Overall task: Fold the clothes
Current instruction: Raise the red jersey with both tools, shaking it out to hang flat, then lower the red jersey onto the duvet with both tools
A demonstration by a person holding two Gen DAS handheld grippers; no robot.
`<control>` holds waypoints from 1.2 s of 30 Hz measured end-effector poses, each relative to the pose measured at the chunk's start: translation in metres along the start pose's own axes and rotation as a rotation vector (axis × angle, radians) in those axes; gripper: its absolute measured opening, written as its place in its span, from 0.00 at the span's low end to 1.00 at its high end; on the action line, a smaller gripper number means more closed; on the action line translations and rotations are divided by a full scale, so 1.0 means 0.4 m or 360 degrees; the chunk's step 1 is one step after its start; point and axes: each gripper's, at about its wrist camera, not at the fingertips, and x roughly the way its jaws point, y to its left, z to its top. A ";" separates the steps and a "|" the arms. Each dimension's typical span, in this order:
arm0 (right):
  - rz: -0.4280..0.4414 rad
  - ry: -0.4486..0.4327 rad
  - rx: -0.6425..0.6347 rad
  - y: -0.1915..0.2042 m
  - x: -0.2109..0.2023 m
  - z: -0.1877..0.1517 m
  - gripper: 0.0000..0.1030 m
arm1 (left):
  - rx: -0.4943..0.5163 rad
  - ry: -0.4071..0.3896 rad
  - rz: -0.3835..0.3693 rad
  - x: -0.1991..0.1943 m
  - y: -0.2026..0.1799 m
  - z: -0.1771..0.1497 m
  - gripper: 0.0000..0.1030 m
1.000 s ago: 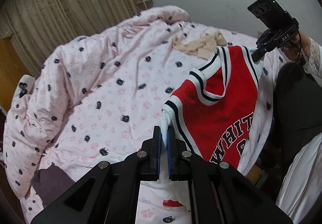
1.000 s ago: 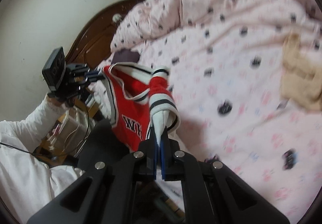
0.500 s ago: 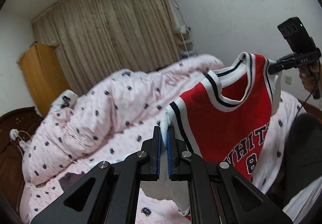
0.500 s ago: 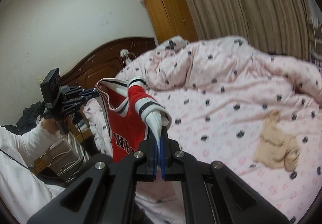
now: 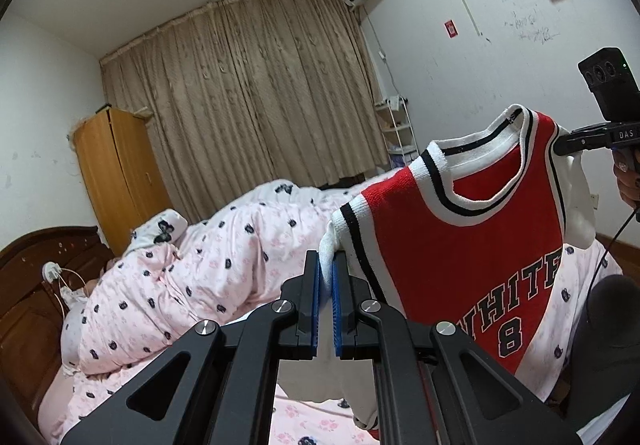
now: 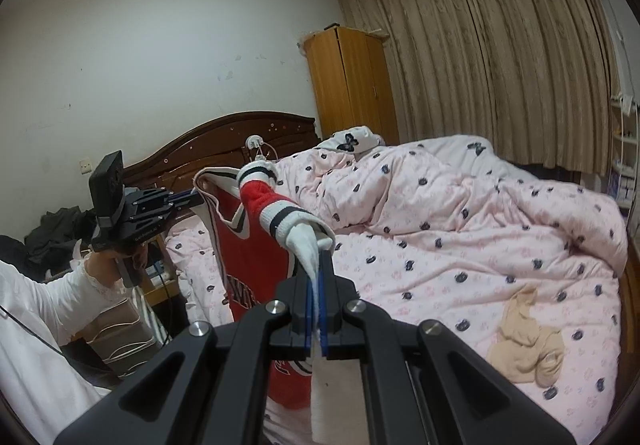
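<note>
You held the red jersey (image 5: 472, 245) up in the air above the pink quilt (image 5: 224, 269), stretched between both tools. Your left gripper (image 5: 326, 273) pinched the white fabric at one shoulder, and your right gripper (image 6: 318, 277) pinched the other. A beige garment (image 6: 528, 341) lay on the quilt, well apart.

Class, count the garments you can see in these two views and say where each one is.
2: a red jersey held up between the left gripper and right gripper; a beige garment on the bed. Others may be hidden.
</note>
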 end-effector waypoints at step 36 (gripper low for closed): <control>-0.0634 0.0728 0.0001 -0.586 0.854 -0.143 0.03 | -0.0074 0.0740 0.0079 0.897 -0.011 -0.340 0.04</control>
